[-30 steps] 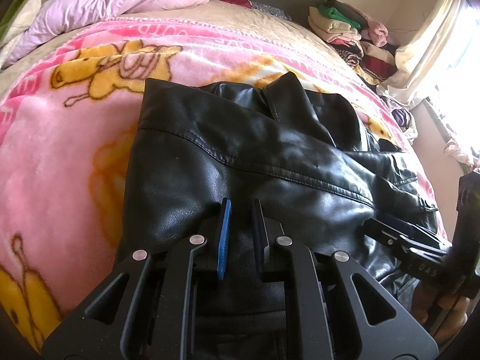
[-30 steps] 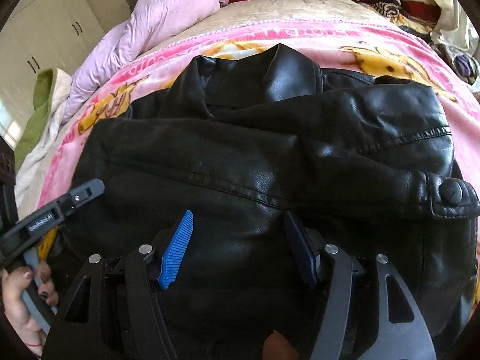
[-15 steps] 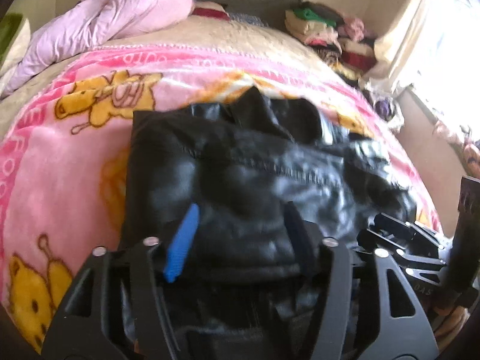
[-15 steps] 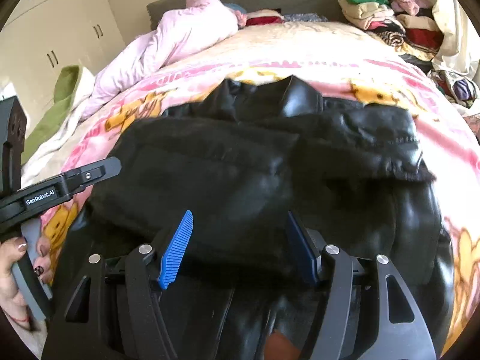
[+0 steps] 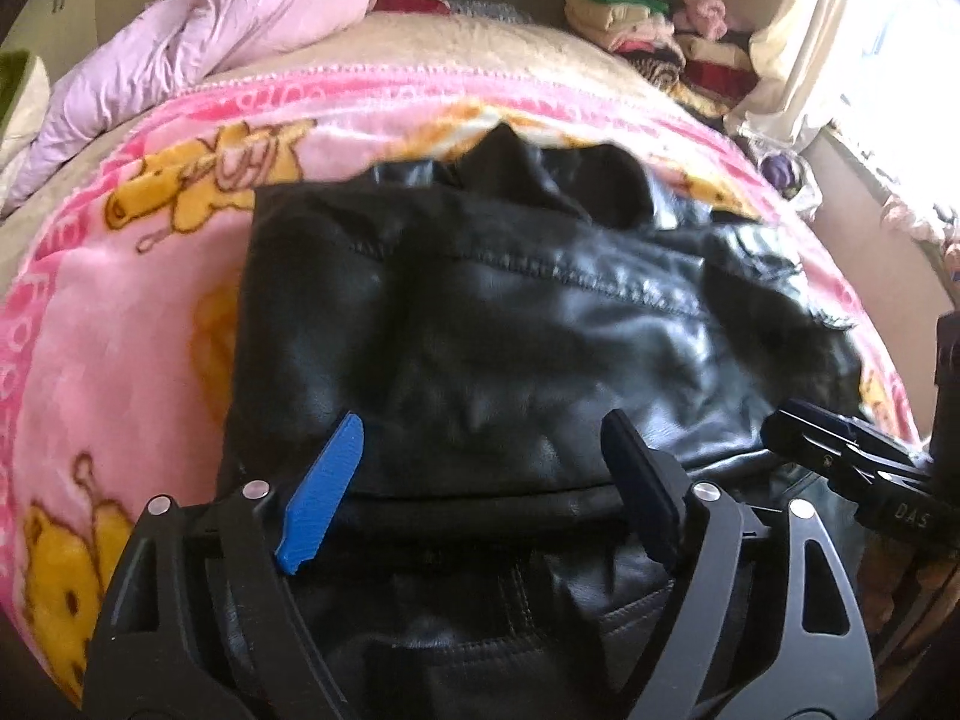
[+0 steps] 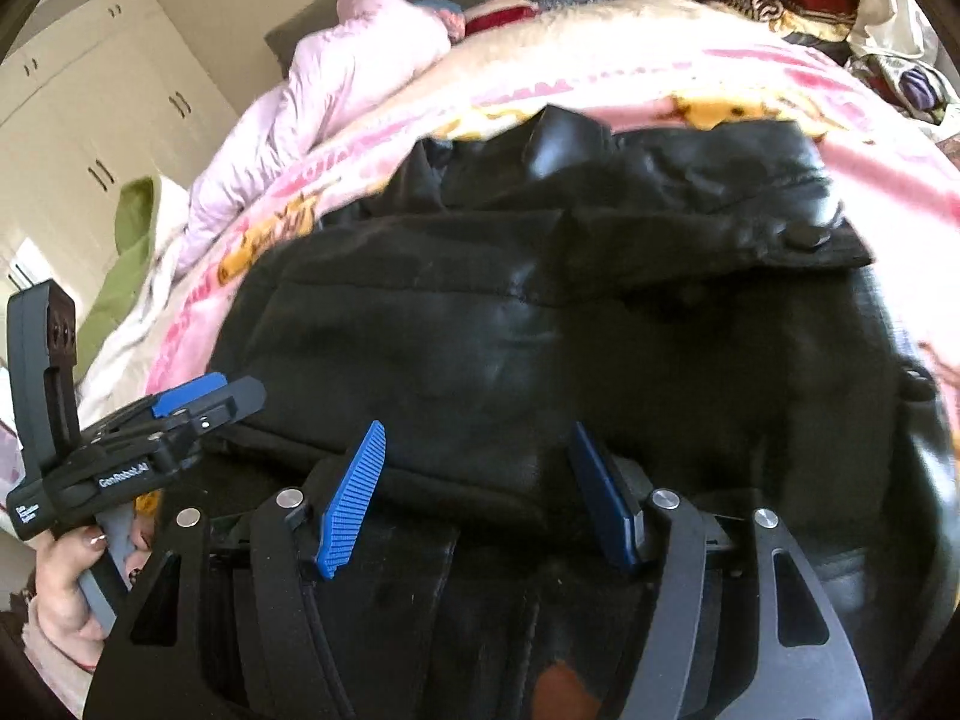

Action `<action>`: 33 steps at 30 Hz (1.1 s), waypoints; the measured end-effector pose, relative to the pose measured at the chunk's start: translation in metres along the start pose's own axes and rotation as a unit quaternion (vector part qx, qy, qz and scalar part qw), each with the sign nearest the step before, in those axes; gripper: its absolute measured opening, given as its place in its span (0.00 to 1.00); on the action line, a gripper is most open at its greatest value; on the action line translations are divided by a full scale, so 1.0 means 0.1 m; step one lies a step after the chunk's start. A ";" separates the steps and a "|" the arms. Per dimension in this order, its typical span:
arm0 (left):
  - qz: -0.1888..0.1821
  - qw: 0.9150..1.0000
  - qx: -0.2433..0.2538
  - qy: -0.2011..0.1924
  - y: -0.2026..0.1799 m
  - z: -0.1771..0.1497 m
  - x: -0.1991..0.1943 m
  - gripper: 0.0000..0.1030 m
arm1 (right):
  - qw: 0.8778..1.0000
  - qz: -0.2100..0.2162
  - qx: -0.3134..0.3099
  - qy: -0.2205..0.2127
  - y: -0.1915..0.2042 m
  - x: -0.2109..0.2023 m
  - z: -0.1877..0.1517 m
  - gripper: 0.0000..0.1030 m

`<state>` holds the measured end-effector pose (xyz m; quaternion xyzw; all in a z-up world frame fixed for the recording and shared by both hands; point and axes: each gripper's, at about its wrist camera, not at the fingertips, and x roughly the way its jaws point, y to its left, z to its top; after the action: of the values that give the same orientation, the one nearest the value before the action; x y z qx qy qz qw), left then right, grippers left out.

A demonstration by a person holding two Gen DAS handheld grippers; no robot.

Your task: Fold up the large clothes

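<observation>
Lying on the bed's pink blanket point(image 5: 120, 324), the jacket point(image 5: 540, 324) runs nine to three o'clock, at twelve o'clock from both grippers. Left hand-held gripper point(image 5: 480, 498) gapes, released; right hand-held gripper point(image 6: 480, 492) too, equally near its front fold.

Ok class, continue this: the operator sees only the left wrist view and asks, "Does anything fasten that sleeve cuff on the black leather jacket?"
Observer: Yes. The right wrist view shows a round snap button on the cuff tab of the jacket.
Operator: Any marking on my left gripper?
Observer: The left gripper has a white "GenRobot.AI" label on its side.
Operator: What holds it?
Observer: A bare hand with painted nails grips its grey handle.
</observation>
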<state>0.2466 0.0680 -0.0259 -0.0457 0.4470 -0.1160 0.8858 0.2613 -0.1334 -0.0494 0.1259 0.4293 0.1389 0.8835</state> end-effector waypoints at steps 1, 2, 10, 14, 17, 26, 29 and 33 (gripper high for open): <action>-0.001 1.000 -0.003 -0.005 0.01 0.01 -0.04 0.77 | 1.000 -0.001 0.004 -0.008 -0.02 -0.06 0.00 0.71; -0.002 1.000 -0.006 -0.009 0.00 0.02 -0.07 0.78 | 1.000 -0.002 0.006 -0.012 -0.03 -0.10 0.00 0.74; 0.003 0.999 -0.008 -0.041 -0.02 0.06 -0.33 0.91 | 0.999 -0.012 0.001 -0.040 -0.02 -0.33 -0.01 0.88; 0.026 0.999 0.000 -0.043 -0.04 0.04 -0.35 0.91 | 0.999 -0.010 -0.002 -0.049 0.01 -0.41 -0.01 0.91; 0.032 0.999 0.002 -0.044 -0.04 0.02 -0.37 0.91 | 0.998 -0.011 -0.006 -0.055 0.03 -0.46 -0.01 0.91; 0.033 0.997 -0.009 -0.062 -0.03 -0.01 -0.58 0.91 | 0.997 -0.015 -0.011 -0.076 0.08 -0.66 -0.03 0.92; 0.029 0.997 -0.014 -0.075 -0.04 -0.01 -0.68 0.91 | 0.996 -0.016 -0.014 -0.085 0.09 -0.74 -0.05 0.93; 0.031 0.996 -0.012 -0.083 -0.07 -0.07 -0.74 0.91 | 0.995 -0.015 -0.018 -0.093 0.12 -0.81 -0.07 0.93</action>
<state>0.1976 0.0794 0.0294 -0.0520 0.3748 -0.0784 0.9223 0.2058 -0.1500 0.0096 0.1158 0.3446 0.1210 0.9237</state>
